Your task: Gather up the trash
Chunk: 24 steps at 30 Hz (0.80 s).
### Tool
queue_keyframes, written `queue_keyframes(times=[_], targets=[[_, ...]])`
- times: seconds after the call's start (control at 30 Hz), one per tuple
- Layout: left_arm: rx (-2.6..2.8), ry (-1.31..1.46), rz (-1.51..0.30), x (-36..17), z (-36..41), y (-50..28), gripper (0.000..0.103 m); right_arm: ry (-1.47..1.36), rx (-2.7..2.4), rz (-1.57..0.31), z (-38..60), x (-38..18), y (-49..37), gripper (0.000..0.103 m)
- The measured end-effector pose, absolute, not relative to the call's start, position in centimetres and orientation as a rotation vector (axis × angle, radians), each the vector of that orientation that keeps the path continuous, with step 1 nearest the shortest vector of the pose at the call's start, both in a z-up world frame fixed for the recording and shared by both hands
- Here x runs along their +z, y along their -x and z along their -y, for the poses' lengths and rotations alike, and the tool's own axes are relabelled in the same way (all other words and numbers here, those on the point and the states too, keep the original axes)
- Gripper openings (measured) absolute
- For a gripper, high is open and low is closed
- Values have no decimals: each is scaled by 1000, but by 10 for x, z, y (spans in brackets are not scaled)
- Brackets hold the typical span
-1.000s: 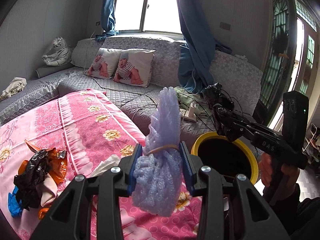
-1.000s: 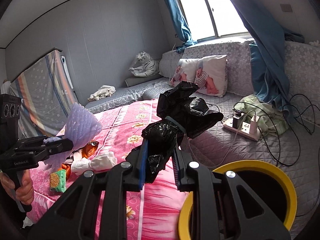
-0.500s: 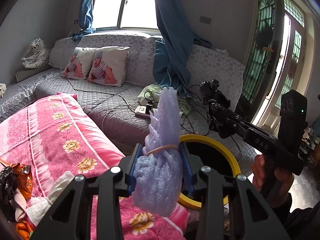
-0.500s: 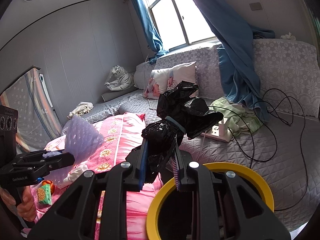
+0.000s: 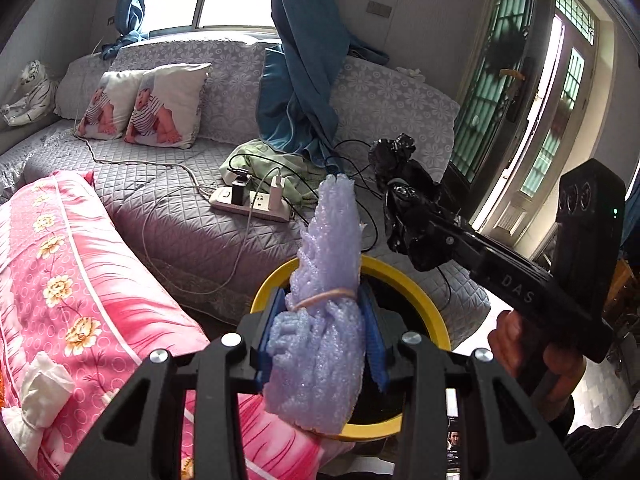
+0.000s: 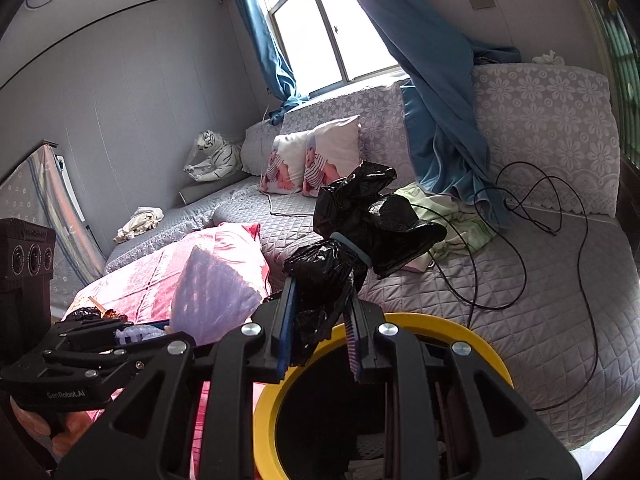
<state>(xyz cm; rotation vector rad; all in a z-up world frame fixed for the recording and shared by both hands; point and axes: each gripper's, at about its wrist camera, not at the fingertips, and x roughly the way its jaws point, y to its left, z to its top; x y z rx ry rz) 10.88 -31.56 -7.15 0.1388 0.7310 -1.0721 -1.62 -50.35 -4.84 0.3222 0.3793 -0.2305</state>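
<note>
My left gripper (image 5: 320, 340) is shut on a purple foam wrap (image 5: 324, 300) tied with a rubber band, held over the near rim of a yellow-rimmed bin (image 5: 424, 304). My right gripper (image 6: 320, 336) is shut on a crumpled black plastic bag (image 6: 360, 220) with a blue band, held above the bin's yellow rim (image 6: 480, 352). The right gripper with its bag (image 5: 404, 184) shows at the right in the left wrist view. The left gripper and foam wrap (image 6: 212, 296) show at the left in the right wrist view.
A pink floral quilt (image 5: 60, 280) with white tissue (image 5: 40, 388) lies left of the bin. A grey sofa (image 6: 520, 260) behind holds a power strip (image 5: 252, 200), black cables (image 6: 532, 208), a green cloth (image 6: 452, 216) and two pillows (image 5: 148, 104).
Both grippers have moved right, away from the pink quilt, and now hold their trash over the yellow bin. Both stay shut on their loads.
</note>
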Motion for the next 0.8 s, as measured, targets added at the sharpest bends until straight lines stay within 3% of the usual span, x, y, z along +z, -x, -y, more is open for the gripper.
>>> queue_keyframes(times=[0.8], targets=[[-1090, -174, -885, -129, 355, -110, 36, -396, -249, -524, 528, -90, 8, 21]])
